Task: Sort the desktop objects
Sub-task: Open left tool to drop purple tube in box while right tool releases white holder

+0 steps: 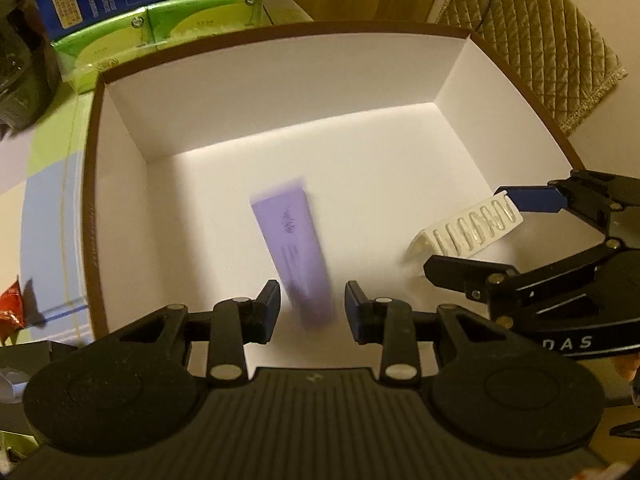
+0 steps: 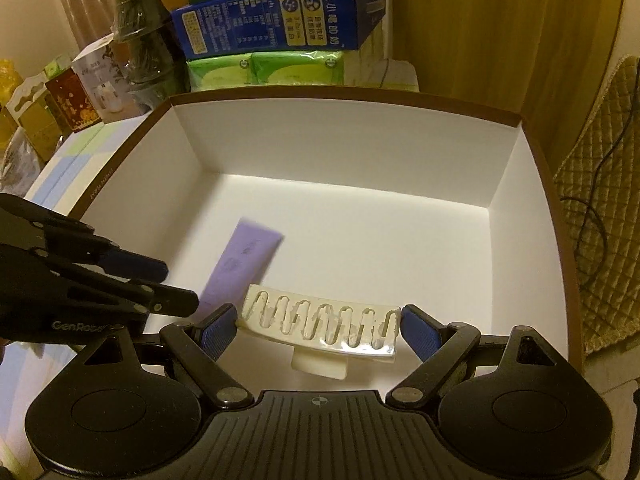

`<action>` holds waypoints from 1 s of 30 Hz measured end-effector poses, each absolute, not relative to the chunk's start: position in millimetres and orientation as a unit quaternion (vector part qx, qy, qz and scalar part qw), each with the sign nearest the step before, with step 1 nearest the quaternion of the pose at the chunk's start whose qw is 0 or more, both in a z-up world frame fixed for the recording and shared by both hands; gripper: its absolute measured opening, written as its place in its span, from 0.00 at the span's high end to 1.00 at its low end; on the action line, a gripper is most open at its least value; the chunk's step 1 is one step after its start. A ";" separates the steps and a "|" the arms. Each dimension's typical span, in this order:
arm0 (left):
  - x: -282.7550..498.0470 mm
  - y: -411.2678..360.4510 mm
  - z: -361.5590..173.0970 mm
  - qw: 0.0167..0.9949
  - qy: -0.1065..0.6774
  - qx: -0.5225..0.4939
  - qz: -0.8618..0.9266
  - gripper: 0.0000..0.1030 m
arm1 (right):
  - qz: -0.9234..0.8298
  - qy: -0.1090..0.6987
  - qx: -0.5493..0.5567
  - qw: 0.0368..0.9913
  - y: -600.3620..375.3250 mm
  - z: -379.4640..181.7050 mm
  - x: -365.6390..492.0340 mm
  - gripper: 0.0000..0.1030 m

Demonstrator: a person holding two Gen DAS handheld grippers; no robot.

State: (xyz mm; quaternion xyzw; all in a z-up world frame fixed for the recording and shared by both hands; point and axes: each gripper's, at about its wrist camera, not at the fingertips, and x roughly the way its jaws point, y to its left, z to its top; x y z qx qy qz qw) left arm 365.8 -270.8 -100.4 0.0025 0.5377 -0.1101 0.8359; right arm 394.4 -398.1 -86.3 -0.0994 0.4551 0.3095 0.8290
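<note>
A purple tube (image 1: pixel 296 248) is blurred inside the white box (image 1: pixel 280 92), just in front of and between the open fingers of my left gripper (image 1: pixel 312 306); no finger touches it. It also shows in the right wrist view (image 2: pixel 240 264). My right gripper (image 2: pixel 316 330) is shut on a cream hair claw clip (image 2: pixel 324 326), held by its two ends above the box floor (image 2: pixel 380 240). In the left wrist view the clip (image 1: pixel 468 226) and the right gripper (image 1: pixel 472 232) are at the right side of the box.
Green tissue packs (image 2: pixel 268 70) and a blue carton (image 2: pixel 280 20) stand behind the box. Small boxes (image 2: pixel 68 104) and a dark wrapped object (image 2: pixel 144 36) stand at the left. A quilted cloth (image 2: pixel 600 184) hangs at the right. A red wrapper (image 1: pixel 10 312) lies left of the box.
</note>
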 end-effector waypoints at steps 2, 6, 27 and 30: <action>365.5 -269.6 -98.2 0.838 0.535 0.004 -0.105 0.66 | 0.309 0.449 -0.095 0.833 -396.2 -85.0 396.5 0.17; 359.6 -262.3 -90.1 0.848 0.522 0.002 -0.092 0.61 | 0.300 0.434 -0.086 0.845 -395.5 -81.8 400.2 0.16; 292.4 -228.0 -42.2 0.888 0.457 -0.031 -0.040 0.27 | 0.296 0.408 -0.054 0.862 -418.0 -57.9 360.5 0.02; 281.0 -225.8 -31.5 0.895 0.442 -0.034 -0.040 0.25 | 0.292 0.403 -0.050 0.866 -419.6 -53.0 352.1 0.02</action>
